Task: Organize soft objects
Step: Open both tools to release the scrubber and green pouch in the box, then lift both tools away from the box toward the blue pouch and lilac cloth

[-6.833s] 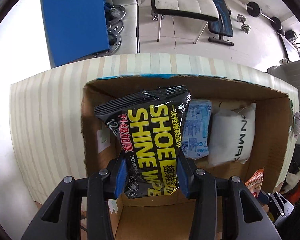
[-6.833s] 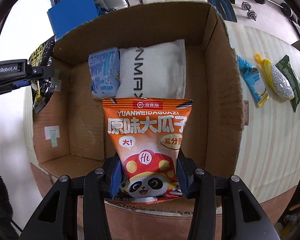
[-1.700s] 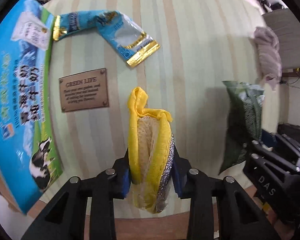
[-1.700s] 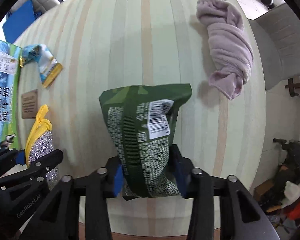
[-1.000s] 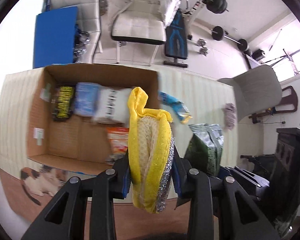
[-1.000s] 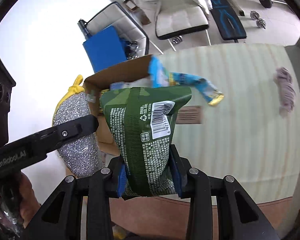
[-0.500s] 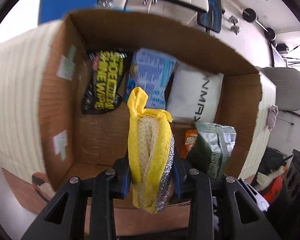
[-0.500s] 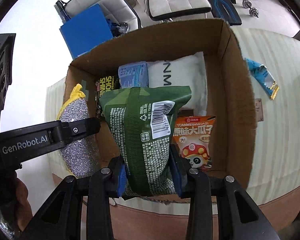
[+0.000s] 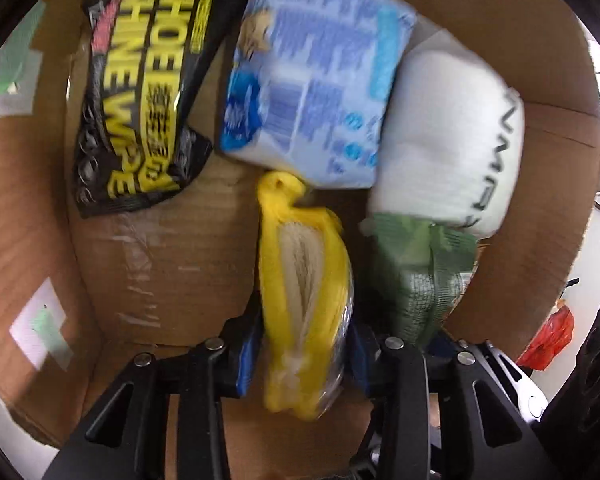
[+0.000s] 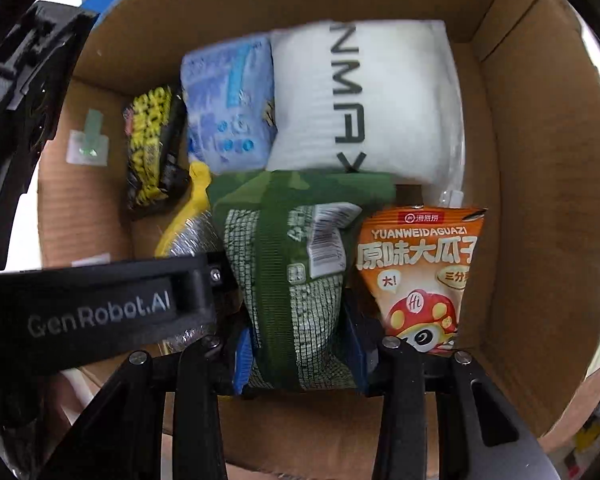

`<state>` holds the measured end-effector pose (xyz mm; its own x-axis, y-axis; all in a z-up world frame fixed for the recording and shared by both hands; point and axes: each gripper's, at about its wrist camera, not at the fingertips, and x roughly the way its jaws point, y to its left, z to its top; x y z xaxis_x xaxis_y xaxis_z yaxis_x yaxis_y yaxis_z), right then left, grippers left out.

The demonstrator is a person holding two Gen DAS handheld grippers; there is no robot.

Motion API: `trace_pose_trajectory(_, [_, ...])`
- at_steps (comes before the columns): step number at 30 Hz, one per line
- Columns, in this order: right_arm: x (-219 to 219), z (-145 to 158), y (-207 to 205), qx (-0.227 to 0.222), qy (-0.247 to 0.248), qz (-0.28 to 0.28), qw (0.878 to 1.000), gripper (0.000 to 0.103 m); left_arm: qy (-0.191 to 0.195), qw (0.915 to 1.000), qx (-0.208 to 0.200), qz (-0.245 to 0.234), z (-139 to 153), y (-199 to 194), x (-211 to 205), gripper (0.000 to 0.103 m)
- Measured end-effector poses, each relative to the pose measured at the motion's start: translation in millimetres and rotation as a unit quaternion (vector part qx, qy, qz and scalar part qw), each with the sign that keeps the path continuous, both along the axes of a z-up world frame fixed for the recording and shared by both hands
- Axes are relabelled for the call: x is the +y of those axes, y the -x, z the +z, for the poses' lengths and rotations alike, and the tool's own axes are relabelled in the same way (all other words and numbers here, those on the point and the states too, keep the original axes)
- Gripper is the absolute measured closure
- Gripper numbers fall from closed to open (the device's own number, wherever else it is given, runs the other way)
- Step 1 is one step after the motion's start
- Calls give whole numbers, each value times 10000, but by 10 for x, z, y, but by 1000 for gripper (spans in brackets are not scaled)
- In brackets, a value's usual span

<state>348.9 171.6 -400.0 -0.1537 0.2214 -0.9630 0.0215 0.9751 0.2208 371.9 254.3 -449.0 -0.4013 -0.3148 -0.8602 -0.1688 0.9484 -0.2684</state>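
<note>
My left gripper [image 9: 304, 356] is shut on a yellow and silver scrub sponge [image 9: 300, 280] and holds it low inside the cardboard box [image 9: 28, 216], its tip touching the blue tissue pack [image 9: 312, 76]. My right gripper [image 10: 300, 352] is shut on a green snack bag [image 10: 296, 272], also down in the box [image 10: 540, 200], just right of the sponge [image 10: 188, 228]. The green bag shows in the left wrist view [image 9: 416, 272] beside the sponge.
In the box lie a black shoe-wipe pack [image 9: 136, 92], a white pillow-like pack [image 10: 364, 96] and an orange seed bag [image 10: 420, 272]. The left gripper's arm [image 10: 96, 308] crosses the right wrist view. Bare box floor [image 9: 172, 264] lies left of the sponge.
Both grippers have gone down from above the box into it, carrying the sponge and the green bag. The box contents now fill both views.
</note>
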Motion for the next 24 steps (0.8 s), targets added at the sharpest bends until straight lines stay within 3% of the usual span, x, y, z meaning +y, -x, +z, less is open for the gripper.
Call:
trace_pose_trajectory(1, [1, -31, 5, 82, -29, 40, 10000, 51, 15, 10000, 6, -4, 0, -2, -7, 55])
trace_pose_trajectory(2, [-6, -44, 9, 122, -87, 42, 9999, 32, 23, 10000, -23, -2, 17, -4, -4, 43])
trace_pose_trajectory(4, [-30, -20, 15, 121, -219, 16, 9997, 19, -106, 9996, -221, -110, 96, -50, 7, 31])
trace_pose_trajectory(6, [-47, 36, 19, 76, -144, 90, 9998, 19, -230, 9982, -479, -271, 227, -57, 3, 24])
trace_pose_trajectory(8, [-51, 92, 17, 9, -11, 244, 9997, 16, -419, 9952, -824, -325, 410, -53, 14, 11])
trace_pose_trajectory(13, [-145, 263, 92, -293, 557, 440, 9970, 3, -732, 9847, -1526, -406, 813, 17, -5, 5])
trace_pose_trajectory(17, [-258, 449, 231, -682, 902, 399, 9928, 0, -822, 9754, -2024, -279, 1116, 186, -27, 5])
trace_pose_trajectory(22, [-425, 781, 462, -1103, 747, 282, 9907, 0, -897, 9650, -2466, 13, 1411, 571, 6, 5])
trace_pose_trajectory(24, [-451, 953, 581, -1294, 706, 267, 9887, 0, -1106, 9562, -2708, 52, 1578, 712, 35, 5])
